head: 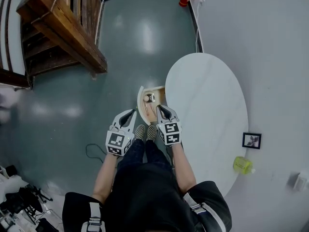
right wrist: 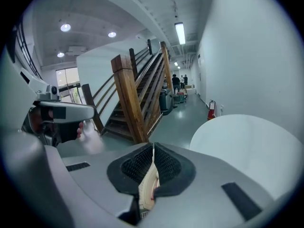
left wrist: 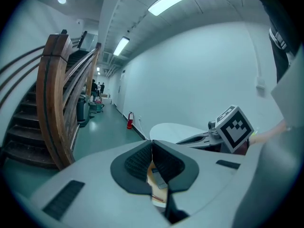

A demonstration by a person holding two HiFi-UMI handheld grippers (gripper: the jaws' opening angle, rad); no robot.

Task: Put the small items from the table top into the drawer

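Left gripper (left wrist: 152,145) hovering, jaws pressing together, gripping nothing. Right gripper (right wrist: 153,148) also sitting fully closed, empty. Both hanging by pulled-out light wooden drawer (head: 140,105) at edge of white oval table top (head: 207,105). Shiny silver metal item (head: 150,97) lying inside drawer. Small black-framed picture (head: 251,140) and yellow-green translucent object (head: 243,165) sitting at table's wall-side edge, well apart from drawer.

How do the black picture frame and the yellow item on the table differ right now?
The picture frame is black and square; the yellow item is translucent yellow-green and rounded. The picture frame sits farther from the person, the yellow item nearer. Both rest on the white table near its wall-side edge, outside the open drawer, and no gripper holds either.
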